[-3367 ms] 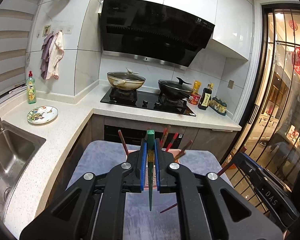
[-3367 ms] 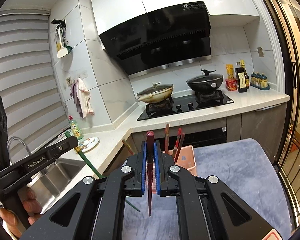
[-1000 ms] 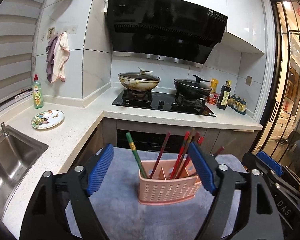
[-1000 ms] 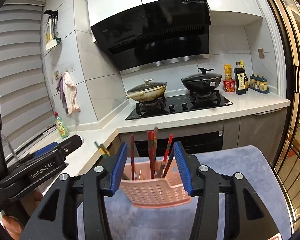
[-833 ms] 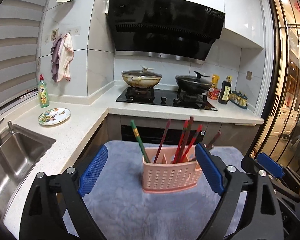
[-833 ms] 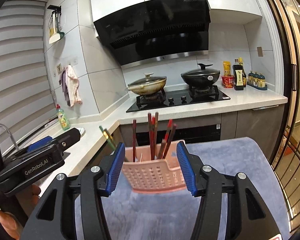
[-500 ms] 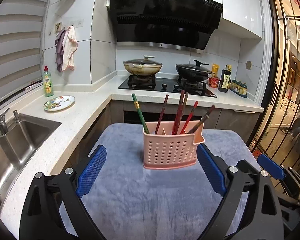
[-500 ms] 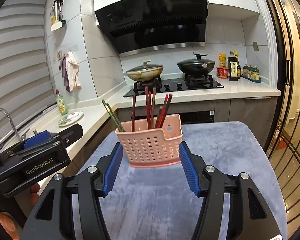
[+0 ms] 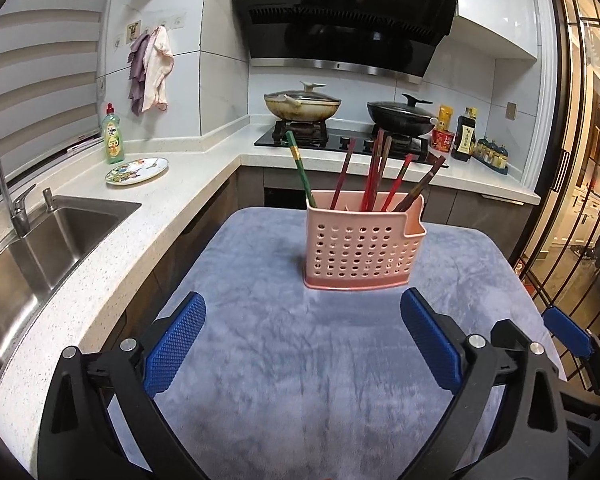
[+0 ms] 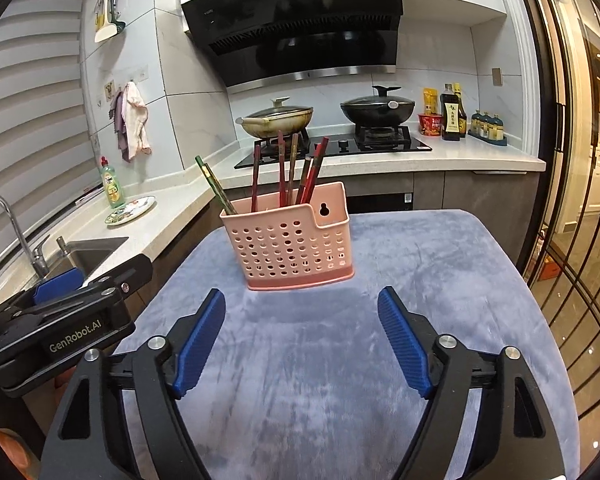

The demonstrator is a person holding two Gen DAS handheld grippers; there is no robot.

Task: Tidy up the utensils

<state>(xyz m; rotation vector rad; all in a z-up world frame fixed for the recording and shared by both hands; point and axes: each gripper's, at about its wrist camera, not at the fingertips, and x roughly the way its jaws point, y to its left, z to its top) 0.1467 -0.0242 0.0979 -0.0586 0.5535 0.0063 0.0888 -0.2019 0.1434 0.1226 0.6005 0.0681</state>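
Observation:
A pink perforated utensil holder [image 9: 363, 246] stands upright on a grey-blue cloth [image 9: 300, 360]; it also shows in the right wrist view [image 10: 290, 240]. Several red and brown chopsticks [image 9: 374, 174] and a green one [image 9: 300, 168] stand in it. My left gripper [image 9: 302, 340] is open and empty, low over the cloth, well in front of the holder. My right gripper [image 10: 300, 334] is open and empty, also in front of the holder. The left gripper's body shows at the left of the right wrist view [image 10: 64, 324].
A steel sink [image 9: 28, 248] with a tap lies to the left. A patterned plate [image 9: 137, 170] and a green soap bottle [image 9: 114, 136] sit on the white counter. Two lidded woks [image 9: 302, 105] stand on the hob behind. Sauce bottles [image 9: 465, 139] stand at the back right.
Both grippers held a chopstick 3.4 s ago and have since let go; the chopsticks stand in the holder. Both grippers have drawn back and down from the holder, jaws wide.

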